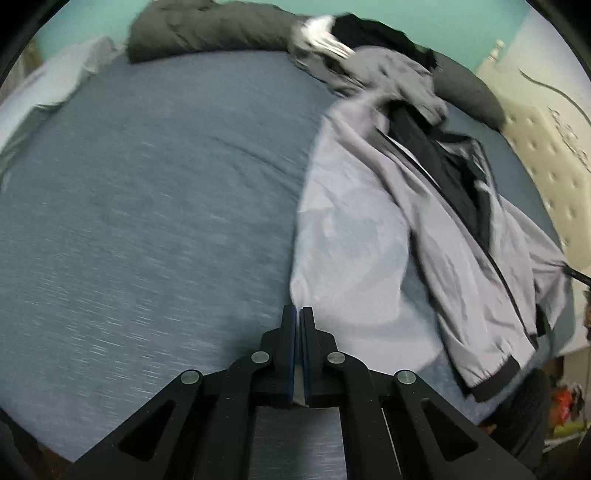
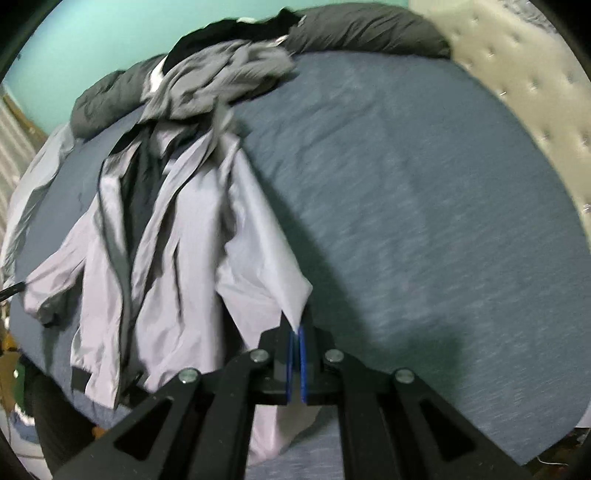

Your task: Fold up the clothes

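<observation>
Blue-sheeted bed (image 1: 147,206), grey jacket (image 1: 354,236), dark duvet (image 1: 207,29)

Both wrist views look down along their tongs, seemingly close above the shared bed (image 1: 147,184).

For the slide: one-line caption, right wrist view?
Right tongs pinch light grey zip jacket's edge over blue bedsheet.

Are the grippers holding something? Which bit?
Yes. Both hold the light grey jacket by its edge: the left gripper and the right gripper each pinch a corner of fabric.
</observation>
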`<state>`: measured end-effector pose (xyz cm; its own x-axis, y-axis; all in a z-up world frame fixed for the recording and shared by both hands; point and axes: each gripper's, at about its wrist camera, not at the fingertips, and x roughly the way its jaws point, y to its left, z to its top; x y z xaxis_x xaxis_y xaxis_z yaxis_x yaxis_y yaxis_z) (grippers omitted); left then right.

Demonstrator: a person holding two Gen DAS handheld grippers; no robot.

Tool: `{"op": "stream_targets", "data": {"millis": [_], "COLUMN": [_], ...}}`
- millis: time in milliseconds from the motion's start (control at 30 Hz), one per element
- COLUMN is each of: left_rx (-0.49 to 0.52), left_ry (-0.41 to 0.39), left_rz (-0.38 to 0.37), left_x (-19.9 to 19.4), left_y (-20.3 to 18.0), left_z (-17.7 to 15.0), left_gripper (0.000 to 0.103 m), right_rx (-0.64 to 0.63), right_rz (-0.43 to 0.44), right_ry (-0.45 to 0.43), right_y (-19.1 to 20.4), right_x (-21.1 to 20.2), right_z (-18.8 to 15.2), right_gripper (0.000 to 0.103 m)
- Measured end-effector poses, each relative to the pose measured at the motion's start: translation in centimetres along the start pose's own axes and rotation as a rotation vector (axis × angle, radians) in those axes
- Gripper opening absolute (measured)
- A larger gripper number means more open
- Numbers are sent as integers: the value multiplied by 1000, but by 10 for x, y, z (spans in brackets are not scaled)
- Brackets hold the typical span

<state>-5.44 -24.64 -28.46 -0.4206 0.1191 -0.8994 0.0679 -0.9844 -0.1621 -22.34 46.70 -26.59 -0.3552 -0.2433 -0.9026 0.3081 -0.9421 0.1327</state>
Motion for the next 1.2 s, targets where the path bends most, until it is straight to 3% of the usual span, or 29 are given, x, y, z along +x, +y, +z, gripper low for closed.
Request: {"op": "stream_targets", "data": {"millis": [167,533,600,700,733,800,867,933,1000,1100,1200], "left_rx": [-30,-127,-156,-175,-181,-190,-150,-103,-66,-48,-30], "left_ry": [-25,-60,-71,-74,-75,-78,-81,-68,-45,17,114], "left_rz": [112,284,323,393,416,454,440,378,255,59,-81], "left_x": [-15,-37,-36,-32,-31,-29,-25,-16,-5,18,48], "left_y": [40,129,141,144,145,146,127,99,65,9,-45], "left_z": [31,91,102,106,107,109,104,98,84,54,21], "left_gripper": [1,1,2,12,18,39,47,49,53,59,59], "right_rx": [18,63,79,104,112,129,145,162,178,177,155], "right_rz": [-88,-344,-339,-327,-324,-316,-309,-301,-294,-72,83], "right_ry": [-45,-79,-84,-92,-95,-100,-105,-111,-116,-48,35], "right_y": [-30,-107,-107,-107,-107,-107,-107,-106,-106,-82,-49], "right_x": [-17,-28,-25,-20,-19,-16,-12,-9,-6,6,23], "right_z": [31,94,93,91,90,89,87,86,84,60,27], "right_gripper": [2,2,2,3,9,20,45,49,50,53,54]}}
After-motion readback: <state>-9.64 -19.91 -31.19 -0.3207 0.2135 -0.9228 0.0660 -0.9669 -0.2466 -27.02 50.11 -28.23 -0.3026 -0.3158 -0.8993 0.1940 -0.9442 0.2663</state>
